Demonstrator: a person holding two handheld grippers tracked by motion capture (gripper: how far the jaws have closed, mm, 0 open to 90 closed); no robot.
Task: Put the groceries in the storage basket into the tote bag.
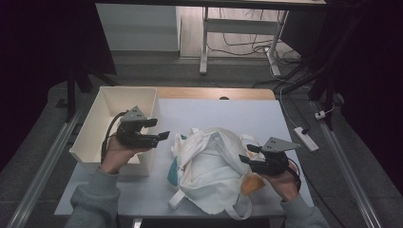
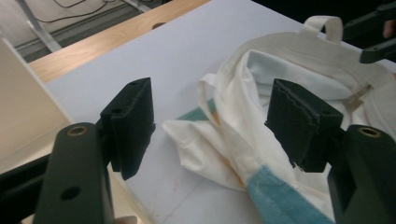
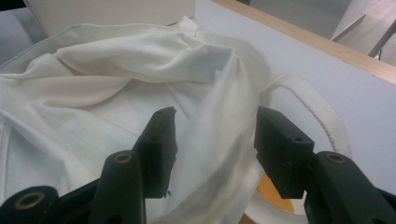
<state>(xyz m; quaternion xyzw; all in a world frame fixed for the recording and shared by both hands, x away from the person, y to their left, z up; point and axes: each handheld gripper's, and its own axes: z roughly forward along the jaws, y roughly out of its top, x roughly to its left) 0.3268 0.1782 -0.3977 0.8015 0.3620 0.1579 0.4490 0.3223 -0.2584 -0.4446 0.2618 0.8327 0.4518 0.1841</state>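
So the bag (image 1: 211,166) is a crumpled white tote lying mid-table (image 1: 228,111), long axis running from the near edge toward the far side, one handle (image 1: 237,210) looping off the near end. Left gripper (image 1: 159,129) hangs just left of it, over the box (image 1: 102,121) rim, jaws wide with nothing in them. Right gripper (image 1: 247,154) sits at the bag's right edge, jaws apart around a fold of cloth; can't tell if they pinch it. The left gripper view shows teal fabric (image 2: 280,198) inside the bag (image 2: 299,88), and the right gripper view shows another handle (image 3: 317,109) on the bag (image 3: 93,88).
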